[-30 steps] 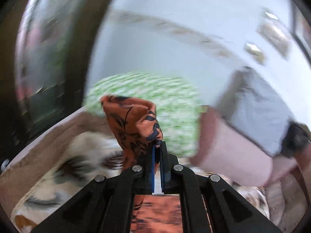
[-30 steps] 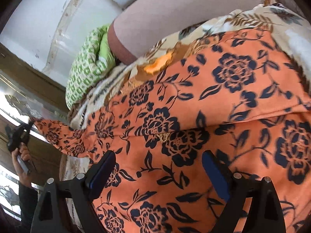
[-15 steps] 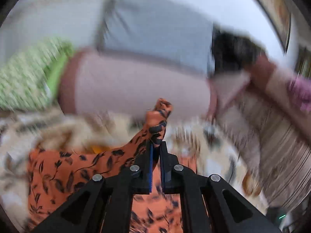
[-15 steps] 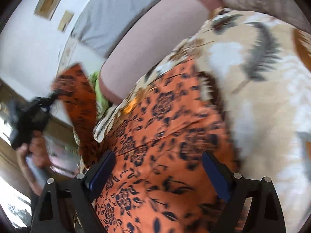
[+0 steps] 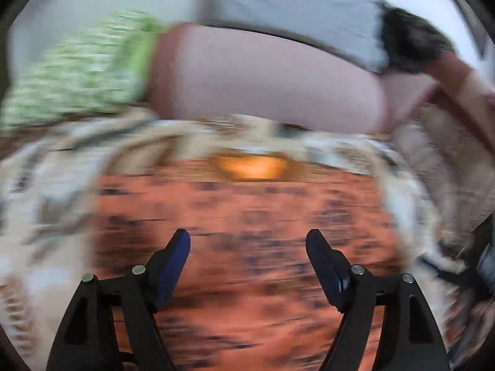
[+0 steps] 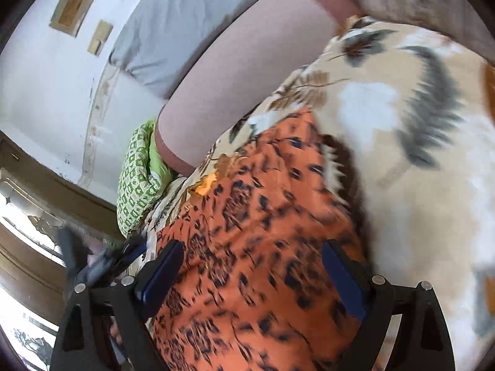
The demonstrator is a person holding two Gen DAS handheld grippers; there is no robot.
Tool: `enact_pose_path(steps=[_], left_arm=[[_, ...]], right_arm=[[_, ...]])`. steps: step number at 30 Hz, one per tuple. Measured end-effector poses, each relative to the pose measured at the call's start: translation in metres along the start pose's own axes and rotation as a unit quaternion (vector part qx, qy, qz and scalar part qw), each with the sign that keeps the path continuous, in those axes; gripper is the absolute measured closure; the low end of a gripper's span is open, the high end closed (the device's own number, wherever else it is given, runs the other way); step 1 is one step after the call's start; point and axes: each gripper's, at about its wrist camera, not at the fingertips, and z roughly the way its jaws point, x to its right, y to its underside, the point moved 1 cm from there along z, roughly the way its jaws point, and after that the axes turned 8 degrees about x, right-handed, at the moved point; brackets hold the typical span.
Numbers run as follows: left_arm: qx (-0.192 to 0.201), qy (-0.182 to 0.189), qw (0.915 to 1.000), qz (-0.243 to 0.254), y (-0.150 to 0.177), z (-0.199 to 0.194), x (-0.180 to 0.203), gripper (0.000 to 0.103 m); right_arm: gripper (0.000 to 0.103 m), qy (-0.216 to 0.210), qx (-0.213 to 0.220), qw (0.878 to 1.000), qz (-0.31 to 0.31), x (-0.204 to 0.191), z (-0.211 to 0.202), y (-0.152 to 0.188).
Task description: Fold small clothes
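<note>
- The cloth [image 6: 263, 278], orange with a dark flower print, lies spread on the bedspread [image 6: 402, 142]; I see it in both wrist views, in the left one [image 5: 247, 247] badly smeared by motion blur.
- My left claw [image 5: 247, 259] has its jaws spread wide with nothing between them; the blue pads [image 5: 176, 256] hang over the cloth, and I cannot tell whether they touch it.
- My right claw [image 6: 250, 281] is likewise spread wide and empty, its pads [image 6: 343, 281] over the near part of the cloth.
- In the right view the left claw shows as a dark blur [image 6: 102, 262] just beside the cloth's left edge.
- At the cloth's far edge a bright orange patch [image 5: 252, 167] belongs to the bedspread's pattern, which is cream with grey and brown leaves.
- Beyond the cloth a pink pillow [image 6: 235, 77] lies across the bed, touching the bedspread's far edge.
- A grey pillow [image 6: 191, 15] sits behind the pink one, against the white wall [image 6: 46, 92].
- A green-and-white patterned cushion [image 6: 136, 179] lies at the pink pillow's left end, touching it.
- Two beige plates [image 6: 77, 4] are fixed on the wall; I can read no writing on them, nor any label on the cloth.
- Something dark [image 5: 411, 40] rests at the grey pillow's right end, too blurred to name.
</note>
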Motion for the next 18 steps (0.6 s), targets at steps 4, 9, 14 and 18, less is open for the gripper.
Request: enact_pose_path(steps=[4, 9, 14, 18], left_arm=[[-0.037, -0.094, 0.993, -0.061, 0.03, 0.015, -0.079, 0.025], [-0.116, -0.132, 0.983, -0.055, 0.069, 0.055, -0.107, 0.025], [-0.11, -0.137, 0.9828, -0.056, 0.07, 0.047, -0.103, 0.026], [-0.141, -0.13, 0.979, -0.071, 0.06, 0.059, -0.11, 0.023]], right_arm=[[0.011, 0.021, -0.037, 0.999, 0.02, -0.001, 0.064, -0.023], [0.031, 0.173, -0.091, 0.981, -0.003, 0.007, 0.116, -0.015], [0.041, 0.265, -0.094, 0.953, -0.116, -0.02, 0.114, -0.008], [0.024, 0.238, -0.103, 0.961, -0.098, -0.023, 0.095, -0.003]])
